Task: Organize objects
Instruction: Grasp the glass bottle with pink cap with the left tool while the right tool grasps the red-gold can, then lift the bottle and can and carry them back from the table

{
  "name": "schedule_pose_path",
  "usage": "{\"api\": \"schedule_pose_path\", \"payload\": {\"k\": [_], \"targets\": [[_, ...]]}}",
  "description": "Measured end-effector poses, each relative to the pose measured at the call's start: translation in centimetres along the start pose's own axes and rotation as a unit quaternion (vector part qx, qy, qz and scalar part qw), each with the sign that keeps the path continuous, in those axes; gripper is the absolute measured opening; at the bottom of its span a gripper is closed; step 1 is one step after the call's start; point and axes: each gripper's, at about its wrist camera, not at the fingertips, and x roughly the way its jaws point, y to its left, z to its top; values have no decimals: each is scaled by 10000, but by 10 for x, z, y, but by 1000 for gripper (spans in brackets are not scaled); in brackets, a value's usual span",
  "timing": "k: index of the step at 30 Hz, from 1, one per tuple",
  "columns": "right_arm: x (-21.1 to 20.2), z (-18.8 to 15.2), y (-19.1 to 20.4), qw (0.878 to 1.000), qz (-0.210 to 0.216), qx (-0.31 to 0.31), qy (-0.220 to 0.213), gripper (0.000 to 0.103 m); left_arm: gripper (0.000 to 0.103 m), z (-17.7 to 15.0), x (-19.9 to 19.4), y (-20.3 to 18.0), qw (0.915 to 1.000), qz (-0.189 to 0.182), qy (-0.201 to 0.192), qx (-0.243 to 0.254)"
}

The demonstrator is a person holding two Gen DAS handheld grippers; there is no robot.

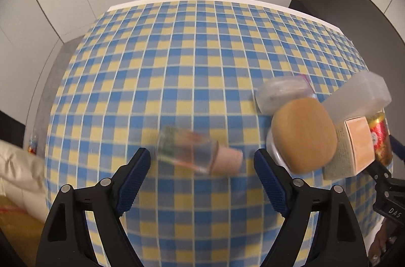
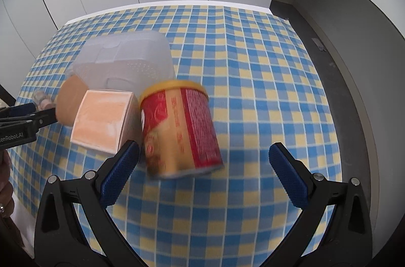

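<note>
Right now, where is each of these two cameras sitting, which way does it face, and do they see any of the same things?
Left wrist view: rides on the left gripper, looking forward between its open blue-padded fingers at a small clear bottle lying on the checked tablecloth.
Right wrist view: rides on the right gripper, looking forward between its open fingers at a red and yellow can; part of the person's hand shows at the left edge.
Shared: the can, the peach box, the brown lid, and each view catches the other gripper.

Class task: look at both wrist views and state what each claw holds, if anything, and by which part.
Nothing is held. The left claw is open around the lying bottle; the right claw is open beside the red can.
</note>
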Motion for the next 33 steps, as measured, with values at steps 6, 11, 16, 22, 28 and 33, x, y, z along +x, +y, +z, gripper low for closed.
{"api": "schedule_pose_path", "payload": {"k": [6, 11, 16, 22, 28, 33], "targets": [[25, 25, 7, 9998, 131, -128, -45, 98, 64, 11, 1, 3, 9995, -168, -247, 78], [36, 24, 15, 9999, 110, -108, 78, 56, 64, 11, -1, -8, 9992, 1, -365, 163], [39, 21, 19, 9999, 69, -55, 106, 56, 64, 8, -4, -9, 9995, -17, -298, 34], [40, 23, 10, 9999, 11, -83, 117, 56, 64, 2, -17, 4, 9991, -5, -319, -276], [18, 24, 1, 9999, 17, -99, 67, 56, 64, 0, -24, 9, 9991, 73, -294, -299], [6, 33, 3, 9999, -19, -142, 61, 56, 64, 3, -29, 3, 9987, 199, -306, -344]]}}
